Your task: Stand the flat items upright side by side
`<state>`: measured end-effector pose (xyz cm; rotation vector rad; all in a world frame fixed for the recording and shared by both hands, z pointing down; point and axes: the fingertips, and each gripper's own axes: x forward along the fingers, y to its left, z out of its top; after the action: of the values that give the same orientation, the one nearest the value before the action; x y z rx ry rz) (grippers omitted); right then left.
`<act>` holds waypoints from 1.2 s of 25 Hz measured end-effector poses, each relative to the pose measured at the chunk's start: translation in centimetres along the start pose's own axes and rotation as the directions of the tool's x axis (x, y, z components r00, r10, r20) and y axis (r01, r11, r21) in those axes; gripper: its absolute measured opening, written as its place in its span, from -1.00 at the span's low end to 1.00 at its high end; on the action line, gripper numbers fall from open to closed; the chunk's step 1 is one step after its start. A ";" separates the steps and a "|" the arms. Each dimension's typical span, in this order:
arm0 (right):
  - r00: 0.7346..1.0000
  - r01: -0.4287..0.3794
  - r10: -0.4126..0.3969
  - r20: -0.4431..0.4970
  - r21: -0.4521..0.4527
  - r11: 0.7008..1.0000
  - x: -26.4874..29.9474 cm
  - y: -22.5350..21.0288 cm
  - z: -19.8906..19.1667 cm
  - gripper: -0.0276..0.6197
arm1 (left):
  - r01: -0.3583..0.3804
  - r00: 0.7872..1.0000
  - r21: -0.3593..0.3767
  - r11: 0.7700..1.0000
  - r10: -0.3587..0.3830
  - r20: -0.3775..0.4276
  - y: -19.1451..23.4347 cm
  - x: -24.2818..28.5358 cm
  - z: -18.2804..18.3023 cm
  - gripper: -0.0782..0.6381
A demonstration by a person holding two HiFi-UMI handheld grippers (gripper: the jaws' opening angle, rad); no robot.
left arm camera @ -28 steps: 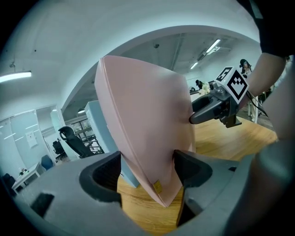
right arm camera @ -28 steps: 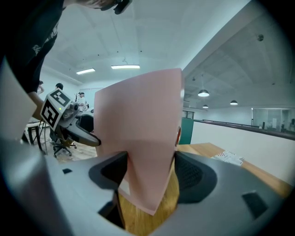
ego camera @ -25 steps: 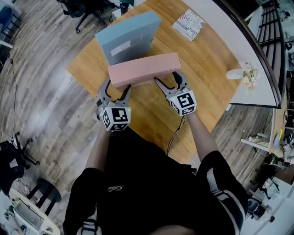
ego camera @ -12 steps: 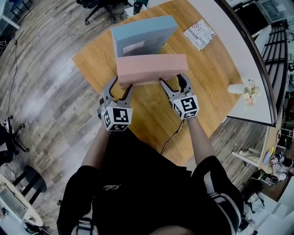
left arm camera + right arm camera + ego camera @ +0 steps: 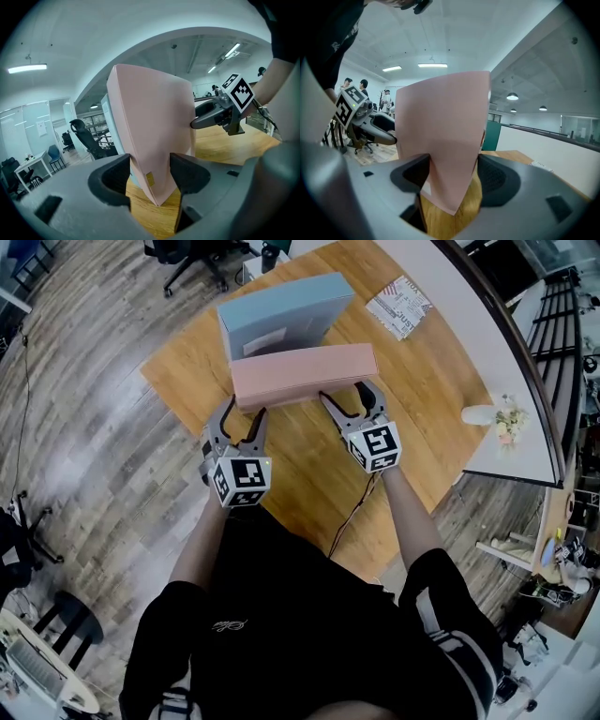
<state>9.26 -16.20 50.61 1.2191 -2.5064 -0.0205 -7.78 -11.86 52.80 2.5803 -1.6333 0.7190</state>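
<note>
A long pink box [image 5: 305, 376] stands upright on its long edge on the round wooden table [image 5: 412, 381]. It is just in front of an upright blue-grey box [image 5: 281, 317] and parallel to it. My left gripper [image 5: 242, 423] holds the pink box's left end. Its jaws have just been closing, and in the left gripper view both pads [image 5: 187, 173] press the box [image 5: 150, 122]. My right gripper [image 5: 349, 401] is shut on the box's right end [image 5: 440, 131]. I cannot tell whether the box rests on the table.
A patterned booklet [image 5: 398, 307] lies at the table's far right. A white vase with flowers [image 5: 492, 413] stands on the curved white counter [image 5: 450, 296] to the right. An office chair [image 5: 183, 254] is beyond the table. A cable [image 5: 352, 512] hangs under my right arm.
The left jaws have narrowed onto the pink box's left end. The right gripper and its end of the box have shifted slightly. The blue-grey box stays put.
</note>
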 end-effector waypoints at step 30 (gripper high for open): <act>0.992 -0.126 0.125 -0.019 -0.069 0.990 5.5 -3.5 1.5 0.09 | -0.131 0.991 -0.003 0.991 0.131 -0.014 0.9 2.6 0.8 -0.01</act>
<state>8.29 -22.80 50.35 1.0288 -2.5423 -0.0674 -7.35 -14.71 52.90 2.4780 -1.8112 0.7370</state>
